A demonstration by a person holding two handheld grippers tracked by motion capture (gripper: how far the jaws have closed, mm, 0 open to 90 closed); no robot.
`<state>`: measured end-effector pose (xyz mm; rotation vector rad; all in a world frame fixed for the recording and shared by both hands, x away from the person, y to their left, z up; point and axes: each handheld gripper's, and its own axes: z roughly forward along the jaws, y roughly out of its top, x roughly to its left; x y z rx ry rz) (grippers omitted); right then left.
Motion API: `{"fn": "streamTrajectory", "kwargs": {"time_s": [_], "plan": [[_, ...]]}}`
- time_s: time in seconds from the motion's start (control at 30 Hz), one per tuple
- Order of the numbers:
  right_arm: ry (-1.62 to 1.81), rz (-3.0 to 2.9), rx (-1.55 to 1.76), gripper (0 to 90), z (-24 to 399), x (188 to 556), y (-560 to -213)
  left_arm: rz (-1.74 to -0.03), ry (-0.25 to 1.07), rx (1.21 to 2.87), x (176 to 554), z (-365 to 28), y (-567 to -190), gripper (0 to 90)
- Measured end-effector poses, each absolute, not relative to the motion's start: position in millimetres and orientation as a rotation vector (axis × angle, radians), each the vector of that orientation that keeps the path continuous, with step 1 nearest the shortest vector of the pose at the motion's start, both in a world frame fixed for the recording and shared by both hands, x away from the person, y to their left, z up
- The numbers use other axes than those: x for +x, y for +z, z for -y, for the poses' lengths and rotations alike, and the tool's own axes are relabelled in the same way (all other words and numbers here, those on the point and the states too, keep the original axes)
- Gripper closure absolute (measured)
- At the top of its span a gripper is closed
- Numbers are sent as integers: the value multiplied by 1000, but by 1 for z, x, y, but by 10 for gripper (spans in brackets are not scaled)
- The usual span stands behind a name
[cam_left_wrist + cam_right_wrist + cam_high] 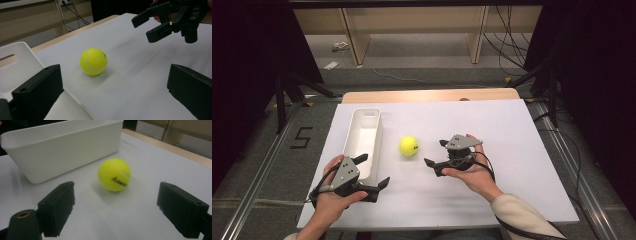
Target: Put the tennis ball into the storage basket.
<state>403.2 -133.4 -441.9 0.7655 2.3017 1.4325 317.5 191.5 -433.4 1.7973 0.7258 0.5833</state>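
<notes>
White board covers the table (512,200), with a wooden edge showing at its far side. A long white plastic bin (373,120) lies lengthwise on the left part, nothing visible inside. The left gripper (373,172) rests at the bin's near end, jaws spread wide and holding nothing. The right gripper (436,154), jaws also wide apart and empty, points toward a yellow tennis ball (409,146) that sits on the board between the bin and that gripper, touching neither.
</notes>
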Motion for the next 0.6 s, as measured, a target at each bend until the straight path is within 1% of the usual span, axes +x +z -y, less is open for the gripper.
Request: {"fn": "streamTrajectory", "kwargs": {"time_s": [0.6], "plan": [[1416,-2304,769,153,120,416,-447,-724,584,1794,317,-192,-433,0]]}}
